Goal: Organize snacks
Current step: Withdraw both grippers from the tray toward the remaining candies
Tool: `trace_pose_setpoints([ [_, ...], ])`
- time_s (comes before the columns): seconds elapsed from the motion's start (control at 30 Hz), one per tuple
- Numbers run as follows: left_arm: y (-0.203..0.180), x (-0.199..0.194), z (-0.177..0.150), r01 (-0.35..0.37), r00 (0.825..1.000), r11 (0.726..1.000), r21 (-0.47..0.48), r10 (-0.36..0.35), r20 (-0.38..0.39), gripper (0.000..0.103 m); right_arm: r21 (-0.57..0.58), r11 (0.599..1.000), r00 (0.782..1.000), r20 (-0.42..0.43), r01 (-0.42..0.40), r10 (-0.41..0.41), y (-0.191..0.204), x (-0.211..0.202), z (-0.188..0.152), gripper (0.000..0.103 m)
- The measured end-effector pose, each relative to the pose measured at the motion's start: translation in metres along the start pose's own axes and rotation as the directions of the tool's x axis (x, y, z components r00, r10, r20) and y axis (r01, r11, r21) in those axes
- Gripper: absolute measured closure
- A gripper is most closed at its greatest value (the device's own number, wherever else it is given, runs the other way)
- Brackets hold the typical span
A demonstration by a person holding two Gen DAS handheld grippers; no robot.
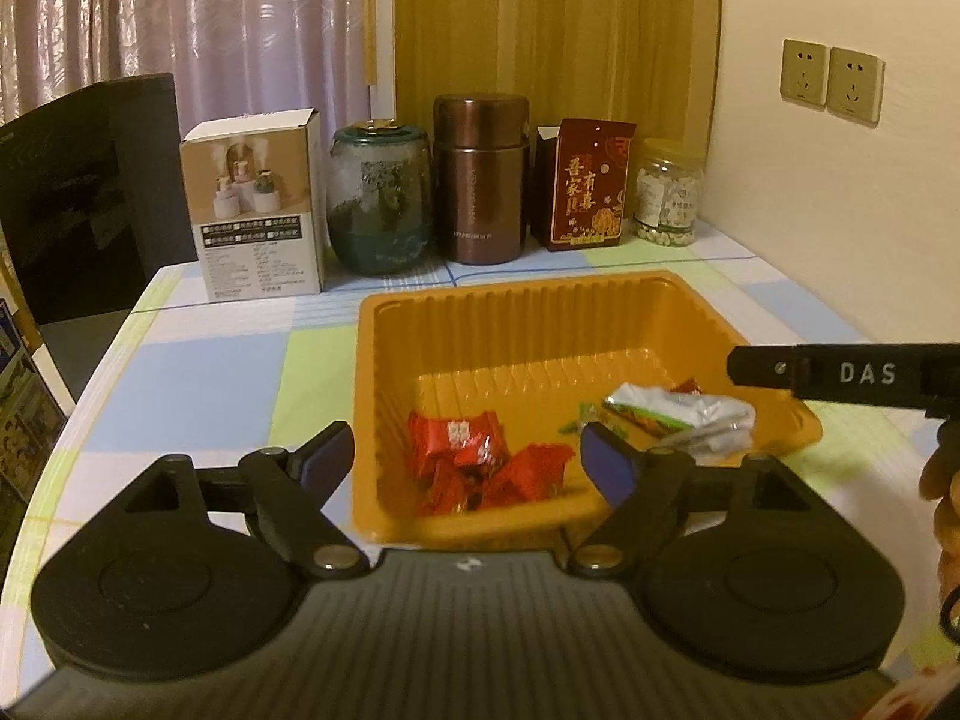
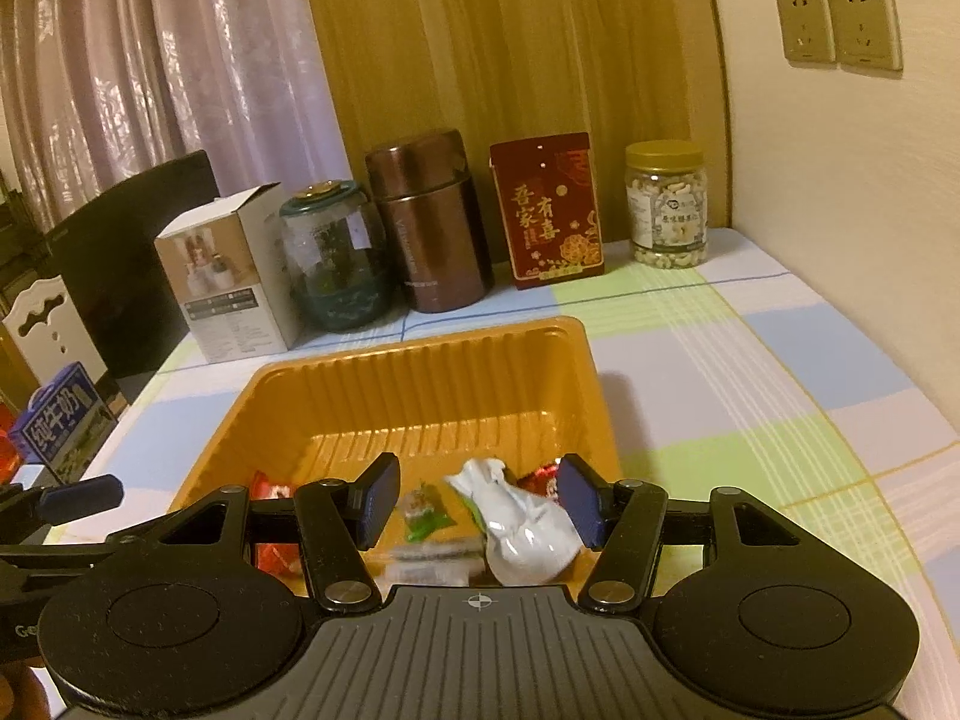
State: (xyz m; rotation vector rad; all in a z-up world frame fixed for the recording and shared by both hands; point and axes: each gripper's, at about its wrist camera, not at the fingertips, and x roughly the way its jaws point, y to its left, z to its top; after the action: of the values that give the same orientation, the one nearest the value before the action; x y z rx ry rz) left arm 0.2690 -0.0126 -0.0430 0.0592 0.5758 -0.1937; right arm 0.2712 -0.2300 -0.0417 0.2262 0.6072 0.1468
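My left gripper (image 1: pixel 465 456) is spread wide and holds nothing, poised over the near edge of the orange tray (image 1: pixel 540 324); its blue-padded fingers (image 1: pixel 327 456) frame the red candies (image 1: pixel 474 468) lying in the tray's near-left part. My right gripper (image 2: pixel 477 501) is likewise spread wide and grips nothing, with the white packet (image 2: pixel 522 525) lying on the tray floor between its fingers, touching neither so far as can be told. Just left of the white packet lies a small green-wrapped sweet (image 2: pixel 423 513), and nearer the camera a clear-wrapped item (image 2: pixel 429 561), blurred. A red candy (image 2: pixel 543 477) shows behind the packet. In the left view, my right gripper's arm (image 1: pixel 840 375) reaches over the tray's right rim.

Behind the tray, along the back of the checked tablecloth (image 2: pixel 750 372), stand in a row from left to right: a white carton (image 1: pixel 258 210), a glass jar (image 1: pixel 381 198), a brown flask (image 1: pixel 482 177), a red box (image 1: pixel 588 183) and a nut jar (image 1: pixel 669 195). Beyond the tray's right side, two wall sockets (image 1: pixel 831 81) are mounted.
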Motion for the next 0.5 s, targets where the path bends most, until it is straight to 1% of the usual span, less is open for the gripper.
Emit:
trace_pose_setpoints([
  [0.3,0.011,-0.027,-0.018,-0.001,1.000,1.000,-0.027,0.000,-0.022,0.016,-0.007,1.000,1.000,-0.019,-0.011,0.011,0.001,-0.027,-0.018,0.044],
  [0.37,0.012,-0.032,-0.022,0.001,1.000,1.000,-0.027,-0.002,-0.029,0.013,-0.008,1.000,1.000,-0.020,-0.015,0.015,0.004,-0.034,-0.023,0.044],
  [0.5,0.013,-0.042,-0.034,-0.003,0.999,1.000,-0.011,0.002,-0.051,0.012,-0.019,0.999,0.999,-0.027,-0.030,0.030,0.010,-0.048,-0.035,0.044],
])
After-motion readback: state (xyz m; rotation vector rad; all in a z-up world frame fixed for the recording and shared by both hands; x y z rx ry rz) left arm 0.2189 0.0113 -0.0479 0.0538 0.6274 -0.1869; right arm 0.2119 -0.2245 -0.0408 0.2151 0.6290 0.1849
